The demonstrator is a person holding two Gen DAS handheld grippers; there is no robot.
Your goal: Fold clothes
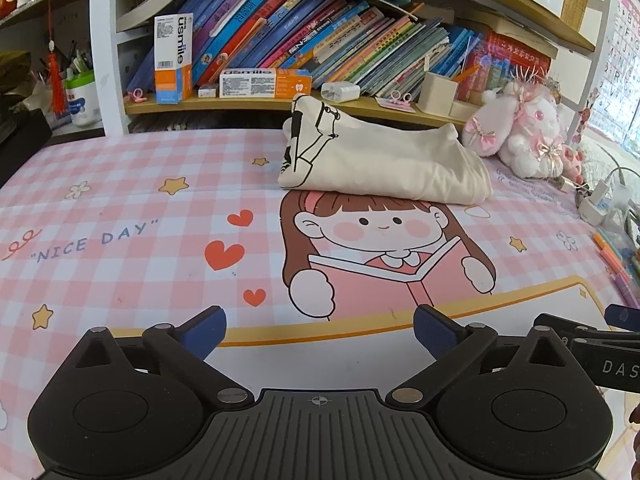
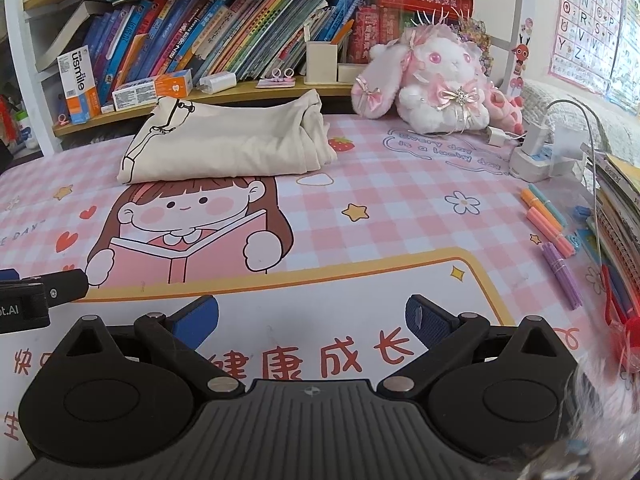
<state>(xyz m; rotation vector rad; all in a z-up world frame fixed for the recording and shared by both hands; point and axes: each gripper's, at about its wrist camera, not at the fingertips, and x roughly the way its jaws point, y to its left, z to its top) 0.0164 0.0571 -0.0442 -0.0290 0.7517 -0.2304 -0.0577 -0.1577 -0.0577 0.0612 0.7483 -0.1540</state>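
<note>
A cream garment (image 1: 384,160) with a black line drawing lies folded in a thick bundle at the far side of the pink checked desk mat (image 1: 120,208), above the cartoon girl's head. It also shows in the right wrist view (image 2: 228,144). My left gripper (image 1: 320,330) is open and empty, low over the mat's near edge, well short of the garment. My right gripper (image 2: 312,320) is open and empty too, beside the left one. The right gripper's side shows in the left view (image 1: 600,344).
A bookshelf (image 1: 280,32) with leaning books and boxes runs behind the garment. A pink plush rabbit (image 2: 432,84) sits to its right. A white power strip with chargers (image 2: 540,156), markers (image 2: 548,216) and stacked books (image 2: 620,208) crowd the right edge.
</note>
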